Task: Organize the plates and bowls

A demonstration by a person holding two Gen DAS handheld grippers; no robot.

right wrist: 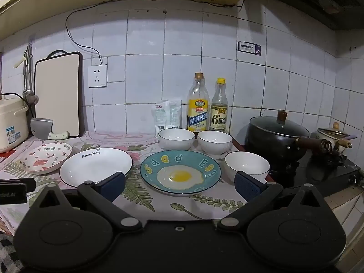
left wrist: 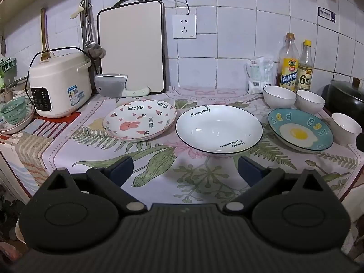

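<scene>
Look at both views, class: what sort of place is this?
Most likely a home kitchen counter: a rice cooker, a cleaver against a cutting board, and a lidded pot on a stove.

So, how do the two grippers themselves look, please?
Both look alike: the left gripper and the right gripper have matte black bodies with round discs, silver pivot pins, black link arms and dark blue textured finger pads. No cables or sleeves show.

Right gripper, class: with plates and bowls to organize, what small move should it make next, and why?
Probably ease the right gripper forward and down toward the egg plate. It is open and empty, the plate lies straight ahead between its fingers, and no plate is stacked yet.
</scene>
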